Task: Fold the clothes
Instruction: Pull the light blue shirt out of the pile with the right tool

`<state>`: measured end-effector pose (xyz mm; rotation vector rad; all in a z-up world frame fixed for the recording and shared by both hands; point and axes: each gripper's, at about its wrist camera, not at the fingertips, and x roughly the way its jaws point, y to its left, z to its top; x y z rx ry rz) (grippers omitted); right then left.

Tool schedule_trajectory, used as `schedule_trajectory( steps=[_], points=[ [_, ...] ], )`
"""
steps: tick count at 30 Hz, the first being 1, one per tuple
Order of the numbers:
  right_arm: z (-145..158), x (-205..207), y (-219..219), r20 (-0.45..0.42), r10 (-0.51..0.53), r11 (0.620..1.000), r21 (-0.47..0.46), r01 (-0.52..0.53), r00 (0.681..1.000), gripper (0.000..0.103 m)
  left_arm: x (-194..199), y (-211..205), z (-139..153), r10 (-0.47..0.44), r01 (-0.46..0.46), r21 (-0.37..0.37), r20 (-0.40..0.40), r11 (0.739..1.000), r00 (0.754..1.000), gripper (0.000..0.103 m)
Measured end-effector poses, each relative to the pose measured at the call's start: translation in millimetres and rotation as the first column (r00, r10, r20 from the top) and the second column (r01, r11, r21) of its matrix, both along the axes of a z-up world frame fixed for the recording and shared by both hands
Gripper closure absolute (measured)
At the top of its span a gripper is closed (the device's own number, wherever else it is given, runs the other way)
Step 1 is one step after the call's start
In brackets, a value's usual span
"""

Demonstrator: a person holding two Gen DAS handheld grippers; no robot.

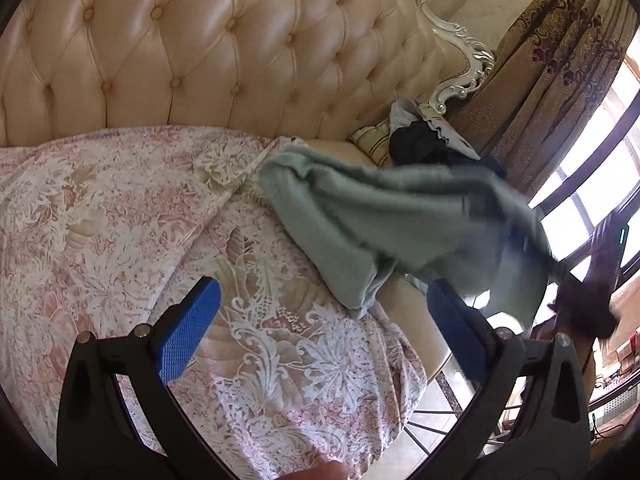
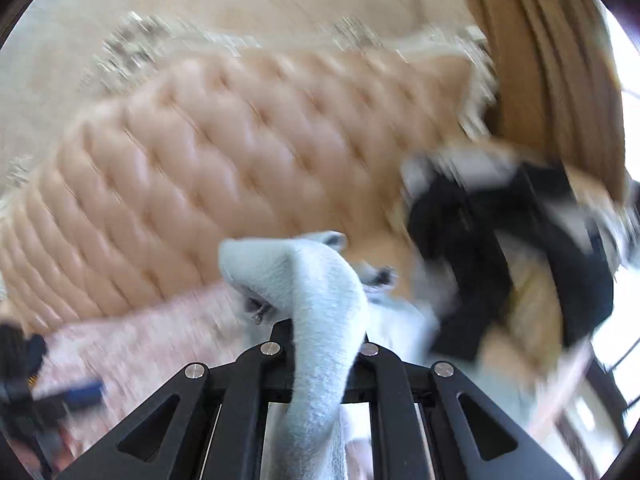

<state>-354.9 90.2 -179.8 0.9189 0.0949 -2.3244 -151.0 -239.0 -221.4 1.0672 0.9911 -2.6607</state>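
Left wrist view first. My left gripper (image 1: 324, 332) hangs over the bed with its jaws spread wide and nothing between the blue pads (image 1: 188, 330); the near pad sits at 7 o'clock, the other at 4 o'clock. Below them lies the floral bedspread (image 1: 120, 208), pink and cream, filling the frame from 9 o'clock round to 6. The grey-green garment (image 1: 384, 216) sits right of centre, toward 3 o'clock: one end lies bunched on the bedspread, the other end is lifted and blurred out toward the window (image 1: 600, 184). My left pads are apart from it. A dark pile of clothes (image 1: 424, 144) rests at about 2 o'clock, against the tufted headboard (image 1: 208, 48), beside a striped cushion (image 1: 372, 140). Patterned curtain (image 1: 560, 64) fills the 1–2 o'clock edge. What grips the raised end is too blurred at 4 o'clock to make out.

Right wrist view, heavily motion-blurred. My right gripper (image 2: 320, 336) is closed tight on the garment (image 2: 320, 304): pale fabric rises in a bunched hump out of the pinched jaws at centre and drapes back over the black linkage toward 6 o'clock. Fingertips themselves are buried in the cloth. Headboard (image 2: 208, 168) smears across 9 to 12 o'clock. Dark clothes pile (image 2: 520, 248) at 3 o'clock. Curtain (image 2: 540, 60) at 1 o'clock. Bedspread (image 2: 152, 336) shows pink at 8 o'clock, and my left gripper (image 2: 72, 394) appears as a blur of blue and black just past it at the frame edge
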Motion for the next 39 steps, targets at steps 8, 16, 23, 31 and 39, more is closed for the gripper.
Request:
schedule_trajectory(
  steps=[8, 16, 23, 31, 39],
  points=[
    [-113.3, 31.3, 59.5, 0.212, -0.221, 0.957, 0.233, 0.171, 0.952, 0.082, -20.9, -12.4, -46.9, -0.04, 0.052, -0.1, 0.11, 0.994, 0.993, 0.004],
    [-97.6, 64.8, 94.0, 0.135, -0.357, 0.908, 0.285, 0.308, 0.924, 0.023, -45.1, -4.3, -48.8, -0.105, 0.117, -0.115, 0.105, 0.986, 0.989, 0.004],
    [-65.3, 44.6, 37.2, -0.061, -0.152, 0.943, 0.291, 0.163, 0.987, 0.011, -36.1, 5.1, -46.0, -0.088, 0.095, -0.071, 0.104, 0.993, 0.991, 0.004],
    [-106.0, 24.7, -1.9, -0.038, 0.04, 0.916, 0.401, -0.021, 0.999, 0.067, -18.1, -3.9, -50.4, -0.05, 0.055, -0.046, 0.109, 0.997, 0.993, 0.004],
    [-79.0, 3.9, 31.7, 0.009, -0.048, 0.957, 0.287, 0.043, 0.999, 0.096, -16.1, -0.6, -51.5, -0.061, 0.064, -0.024, 0.103, 0.998, 0.993, 0.004]
  ],
)
